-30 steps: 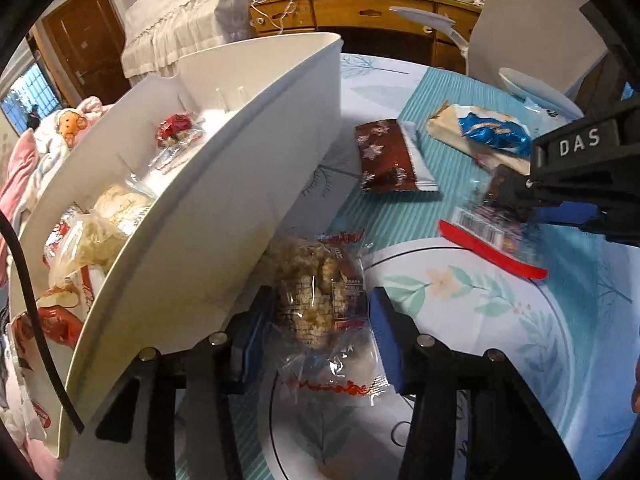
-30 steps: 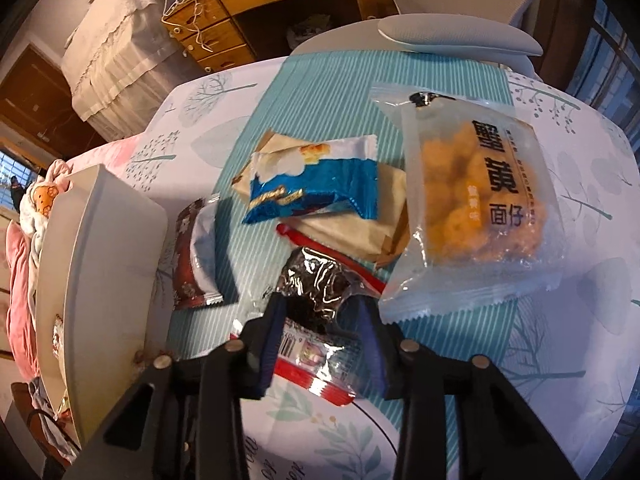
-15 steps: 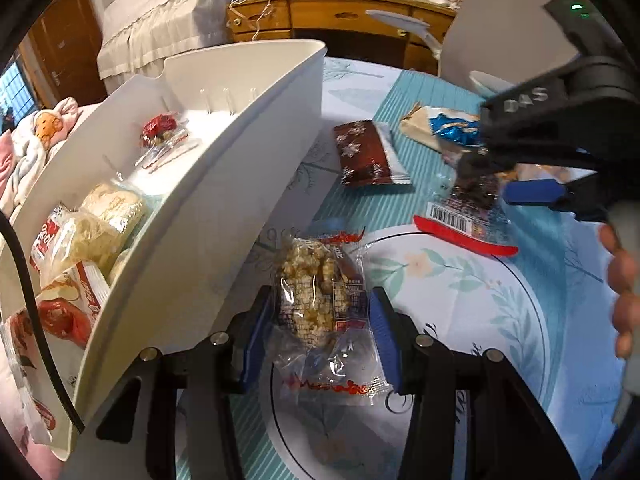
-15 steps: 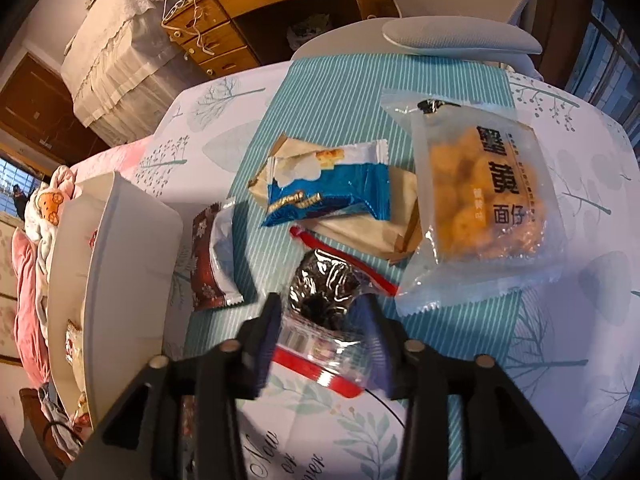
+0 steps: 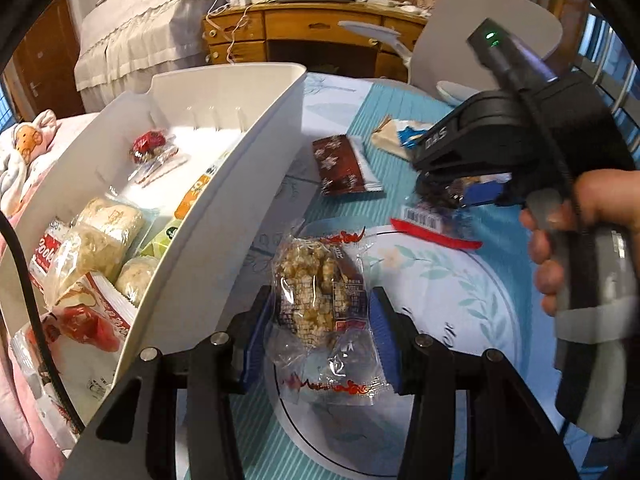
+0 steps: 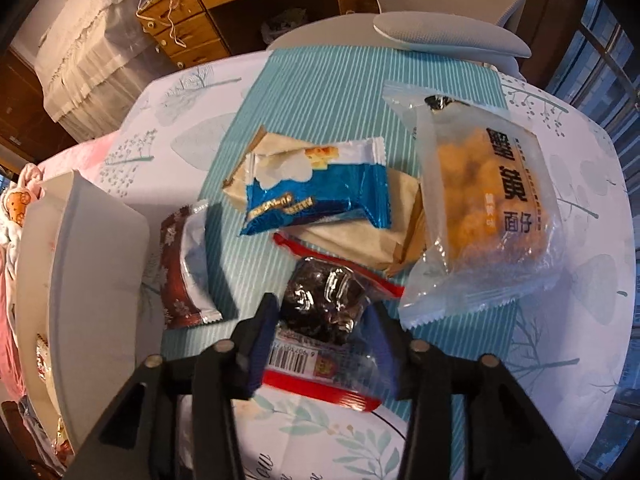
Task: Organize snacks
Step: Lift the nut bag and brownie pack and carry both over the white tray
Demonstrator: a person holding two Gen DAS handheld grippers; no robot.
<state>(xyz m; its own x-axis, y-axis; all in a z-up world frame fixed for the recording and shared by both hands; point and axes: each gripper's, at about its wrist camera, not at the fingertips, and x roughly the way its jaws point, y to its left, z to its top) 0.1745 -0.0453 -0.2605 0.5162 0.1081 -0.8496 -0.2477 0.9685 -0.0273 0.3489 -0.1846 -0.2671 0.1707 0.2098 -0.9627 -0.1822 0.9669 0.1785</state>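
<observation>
Beside white bin [image 5: 224, 216]: left gripper [image 5: 320, 320] clamped on popcorn packet [image 5: 316, 280]; right gripper [image 6: 324, 320] closing, seemingly pinching dark snack packet [image 6: 320, 304].

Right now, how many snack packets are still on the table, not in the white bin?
6: popcorn packet in the left hand-held gripper, dark snack packet in the right, brown starred packet, blue packet, beige packet beneath it, orange puffs bag. More may be hidden.

Warm dim light, fisheye-warped edges, slight motion blur
</observation>
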